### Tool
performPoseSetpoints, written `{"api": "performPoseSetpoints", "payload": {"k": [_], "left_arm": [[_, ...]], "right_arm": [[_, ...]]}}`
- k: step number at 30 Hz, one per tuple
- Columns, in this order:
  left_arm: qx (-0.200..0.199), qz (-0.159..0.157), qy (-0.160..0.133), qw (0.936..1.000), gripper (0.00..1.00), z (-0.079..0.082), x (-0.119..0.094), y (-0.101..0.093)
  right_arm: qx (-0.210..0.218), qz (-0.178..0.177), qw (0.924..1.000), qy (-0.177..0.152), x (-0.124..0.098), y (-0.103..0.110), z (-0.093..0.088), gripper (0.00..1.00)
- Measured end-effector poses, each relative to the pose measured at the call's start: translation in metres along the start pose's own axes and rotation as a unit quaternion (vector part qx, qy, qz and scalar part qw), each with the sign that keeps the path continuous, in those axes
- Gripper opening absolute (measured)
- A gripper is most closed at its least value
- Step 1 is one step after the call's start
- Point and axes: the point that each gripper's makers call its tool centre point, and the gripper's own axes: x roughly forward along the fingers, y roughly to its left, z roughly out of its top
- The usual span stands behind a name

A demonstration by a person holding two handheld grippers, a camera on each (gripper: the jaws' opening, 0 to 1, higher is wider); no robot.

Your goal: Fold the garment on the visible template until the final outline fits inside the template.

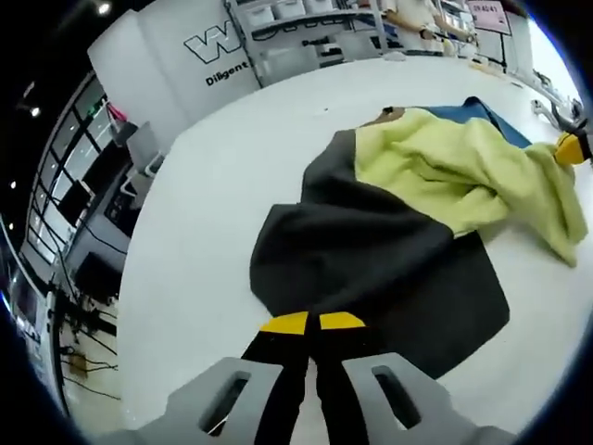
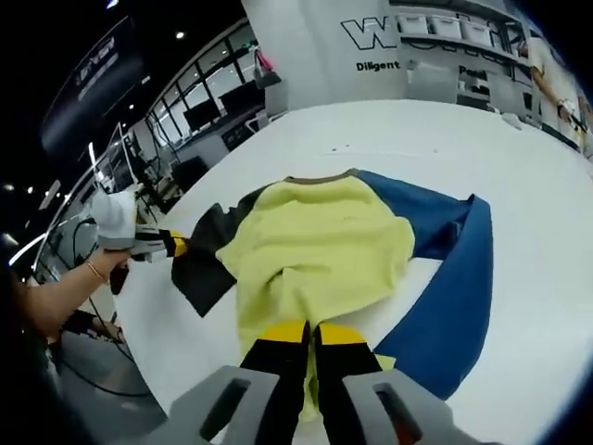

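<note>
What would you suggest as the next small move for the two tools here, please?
Probably lift the right tool and carry the yellow-green body toward the dark grey sleeve, which the left tool pins. Both look shut on cloth, and the blue sleeve lies spread wide.

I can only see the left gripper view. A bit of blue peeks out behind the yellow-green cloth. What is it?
Observer: A long blue sleeve of the yellow-green, dark grey and blue sweatshirt, spread across the white table.
Visitor: And the yellow tip at my picture's right edge?
Observer: That's the right gripper, its jaws closed on the yellow-green hem.
Visitor: Who holds my gripper?
Observer: A white-gloved hand holds the left gripper at the end of the dark grey sleeve.
</note>
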Motion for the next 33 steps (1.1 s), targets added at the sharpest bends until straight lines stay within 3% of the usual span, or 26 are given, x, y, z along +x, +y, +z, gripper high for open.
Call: {"api": "performPoseSetpoints", "payload": {"k": [9, 13, 16, 18, 21, 22, 23, 26, 30, 33], "left_arm": [[0.031, 0.026, -0.002, 0.9992, 0.05, 0.012, -0.002, 0.032], [0.029, 0.024, -0.001, 0.9993, 0.05, 0.011, -0.004, 0.038], [0.037, 0.022, 0.003, 0.9991, 0.05, 0.007, -0.003, 0.038], [0.059, 0.039, 0.015, 0.9974, 0.05, 0.001, -0.003, 0.046], [0.026, 0.015, 0.004, 0.9995, 0.05, 0.002, -0.002, 0.041], [0.035, 0.028, 0.007, 0.999, 0.05, 0.001, -0.001, 0.047], [0.044, 0.047, 0.014, 0.9978, 0.05, -0.002, 0.0, 0.057], [0.015, 0.044, 0.021, 0.9987, 0.05, -0.007, 0.004, 0.064], [0.031, 0.062, 0.024, 0.9973, 0.05, -0.007, 0.01, 0.082], [0.016, 0.071, 0.027, 0.997, 0.05, -0.005, 0.017, 0.097]], "right_arm": [[0.064, 0.065, 0.9956, -0.023, -0.009, 0.027, 0.014, 0.0], [0.082, 0.067, 0.9939, -0.029, -0.01, 0.026, 0.016, 0.0], [0.076, 0.056, 0.9952, -0.026, -0.01, 0.022, 0.015, 0.0], [0.055, 0.024, 0.998, -0.018, -0.012, 0.008, 0.011, 0.0], [0.058, 0.031, 0.9975, -0.026, -0.012, 0.01, 0.014, 0.0], [0.048, 0.011, 0.998, -0.039, -0.012, -0.001, 0.018, 0.0], [0.054, -0.011, 0.998, -0.03, -0.014, -0.01, 0.016, 0.0], [0.063, -0.018, 0.9973, -0.033, -0.02, -0.021, 0.021, 0.0], [0.041, -0.056, 0.9974, 0.019, -0.022, -0.039, 0.005, 0.0], [0.047, -0.063, 0.9964, 0.032, -0.019, -0.045, -0.003, 0.0]]}}
